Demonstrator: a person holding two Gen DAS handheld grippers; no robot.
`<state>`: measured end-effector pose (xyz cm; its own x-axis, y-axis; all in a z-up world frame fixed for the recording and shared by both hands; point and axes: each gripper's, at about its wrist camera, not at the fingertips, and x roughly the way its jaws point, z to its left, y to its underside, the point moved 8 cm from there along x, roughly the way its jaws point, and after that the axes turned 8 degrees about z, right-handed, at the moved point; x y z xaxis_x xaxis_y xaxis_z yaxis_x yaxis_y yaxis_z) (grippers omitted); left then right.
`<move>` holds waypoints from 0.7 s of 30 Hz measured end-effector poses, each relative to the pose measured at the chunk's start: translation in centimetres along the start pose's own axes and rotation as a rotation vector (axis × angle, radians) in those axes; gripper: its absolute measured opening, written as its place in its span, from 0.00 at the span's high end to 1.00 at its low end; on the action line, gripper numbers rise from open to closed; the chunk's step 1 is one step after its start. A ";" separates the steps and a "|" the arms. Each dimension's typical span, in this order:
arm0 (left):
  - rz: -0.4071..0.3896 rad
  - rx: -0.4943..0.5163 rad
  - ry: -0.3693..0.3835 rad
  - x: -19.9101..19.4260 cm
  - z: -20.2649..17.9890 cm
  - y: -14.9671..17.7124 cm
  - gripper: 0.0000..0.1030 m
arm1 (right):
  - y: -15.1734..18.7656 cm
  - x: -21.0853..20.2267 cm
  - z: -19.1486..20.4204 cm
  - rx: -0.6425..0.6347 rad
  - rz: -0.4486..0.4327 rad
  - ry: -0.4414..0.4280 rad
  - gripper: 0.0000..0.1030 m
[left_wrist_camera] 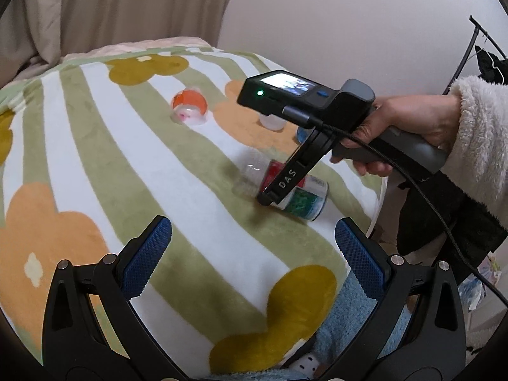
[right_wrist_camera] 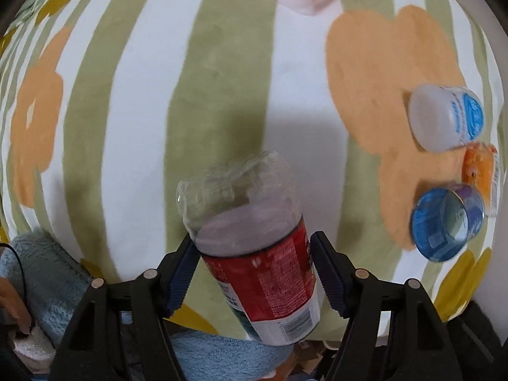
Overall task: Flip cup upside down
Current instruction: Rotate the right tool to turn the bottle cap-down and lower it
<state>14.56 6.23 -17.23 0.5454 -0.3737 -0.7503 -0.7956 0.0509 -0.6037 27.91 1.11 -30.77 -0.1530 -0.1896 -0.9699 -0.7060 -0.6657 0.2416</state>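
- The cup (right_wrist_camera: pixel 254 250), clear plastic with a red, white and green label, was seen between the two pads of the right gripper (right_wrist_camera: pixel 254 273), lying on its side on the striped blanket (right_wrist_camera: pixel 222 63).
- Long axis ran roughly along the gripper's forward line, tilted slightly left; the clear, unlabelled end pointed away from the camera and the labelled end toward it.
- Right jaws were set about cup-wide. The left pad looked to be touching the label; a thin gap appeared at the right pad. Firm clamping could not be confirmed.
- In the left wrist view the right gripper (left_wrist_camera: pixel 265 198) was seen reaching down onto the cup (left_wrist_camera: pixel 295 190), tip at blanket level.
- The left gripper (left_wrist_camera: pixel 254 254) was held wide open and empty, well apart from the cup, so the right hand (left_wrist_camera: pixel 403 133) was clearly the nearer one.
- Judgement: the flip would turn on rotating about the pad axis, since the pads sat across the cup's body at mid-length.
- Hard to tell: which end was the open mouth. The clear end was blurred, and the near end was cut off by the gripper body.
- The cup's contact with the blanket was hidden under the label; lifted or resting could not be decided.
- Other small cups (right_wrist_camera: pixel 447 117) lay well apart at the right, some partly cut off by the frame edge.
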 end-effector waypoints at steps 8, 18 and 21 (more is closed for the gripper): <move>-0.005 -0.006 0.011 0.0 0.1 0.0 0.00 | -0.8 -1.5 1.7 -0.133 -0.016 0.094 0.21; 0.009 -0.018 0.017 0.3 0.3 0.0 0.00 | -2.1 -1.6 2.1 -0.143 -0.026 0.058 0.43; 0.000 -0.016 0.013 0.1 0.3 0.0 0.00 | -0.4 -5.0 1.3 -0.114 -0.227 0.000 0.43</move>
<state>14.75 6.47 -17.41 0.5417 -0.3855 -0.7469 -0.8001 0.0359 -0.5988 28.10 3.24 -26.06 0.0008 -0.0259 -0.9997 -0.6398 -0.7683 0.0194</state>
